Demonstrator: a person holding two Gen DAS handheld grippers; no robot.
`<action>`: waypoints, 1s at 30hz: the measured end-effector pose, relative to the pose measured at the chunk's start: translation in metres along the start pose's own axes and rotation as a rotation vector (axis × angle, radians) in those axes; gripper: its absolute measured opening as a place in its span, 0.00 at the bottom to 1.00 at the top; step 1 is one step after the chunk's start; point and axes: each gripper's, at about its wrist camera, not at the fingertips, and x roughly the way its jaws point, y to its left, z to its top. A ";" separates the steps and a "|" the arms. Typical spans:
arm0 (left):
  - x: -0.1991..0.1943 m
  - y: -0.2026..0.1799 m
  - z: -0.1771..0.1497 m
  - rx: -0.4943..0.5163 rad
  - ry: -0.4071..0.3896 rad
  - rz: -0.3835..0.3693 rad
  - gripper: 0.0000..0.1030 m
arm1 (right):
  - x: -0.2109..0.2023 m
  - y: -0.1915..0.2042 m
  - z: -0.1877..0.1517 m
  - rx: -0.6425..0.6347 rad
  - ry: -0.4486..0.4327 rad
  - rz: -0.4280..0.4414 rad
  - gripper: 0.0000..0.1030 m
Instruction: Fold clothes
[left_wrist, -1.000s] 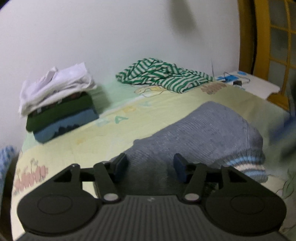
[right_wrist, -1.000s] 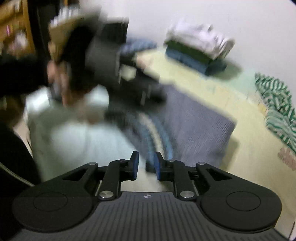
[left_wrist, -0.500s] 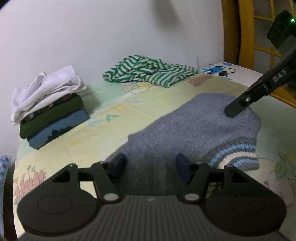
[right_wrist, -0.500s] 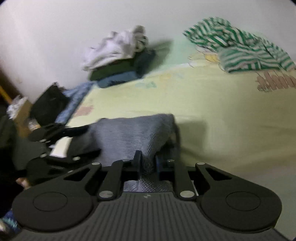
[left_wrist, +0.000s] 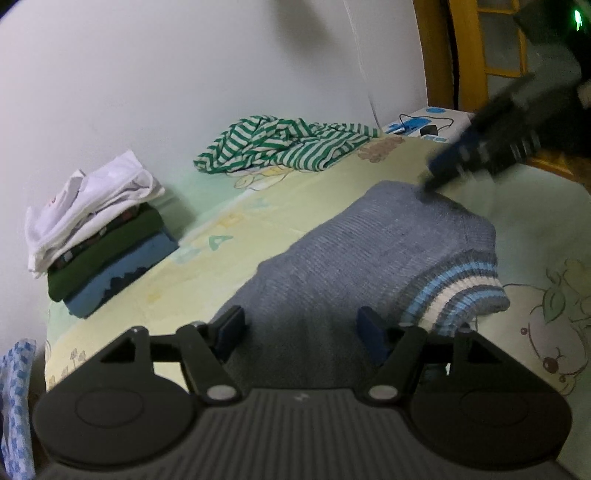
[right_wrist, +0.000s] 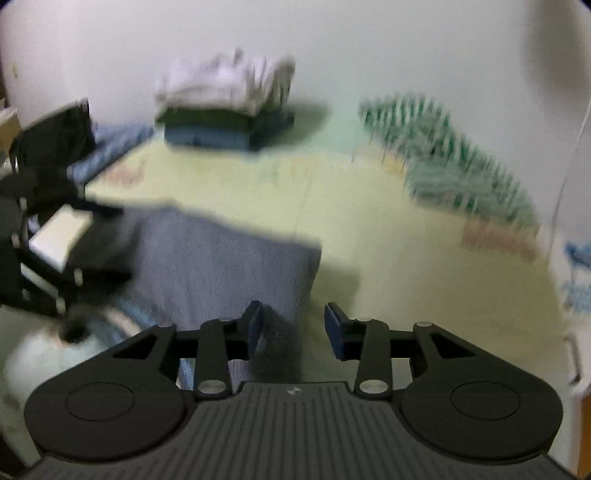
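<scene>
— Where's the jumper?
— The grey sweater (left_wrist: 373, 258) lies folded on the yellow-green bedsheet (left_wrist: 258, 218), striped hem toward the left gripper (left_wrist: 301, 328). That one tilts down over the near end, jaws widening, pads clear of the knit.
— And the other?
— The right gripper (right_wrist: 293, 326) angles down at the sweater's far corner, jaws opening; cloth sits beside its left pad, ungripped.
— Anything only one view gives?
— The left camera shows the folded stack (left_wrist: 99, 243) and striped shirt (left_wrist: 280, 147) sharply; the right's is blurred.

Grey knit sweater (left_wrist: 369, 254) folded on bed, striped hem showing.
</scene>
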 end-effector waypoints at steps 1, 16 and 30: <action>0.001 -0.001 0.001 -0.002 -0.001 0.000 0.68 | -0.004 0.001 0.008 0.017 -0.053 0.012 0.39; -0.005 0.013 -0.011 -0.055 0.013 -0.003 0.73 | 0.082 -0.012 0.010 0.139 -0.021 0.019 0.39; 0.008 0.047 0.023 -0.374 -0.026 -0.151 0.64 | 0.089 0.003 0.002 0.085 -0.083 -0.011 0.42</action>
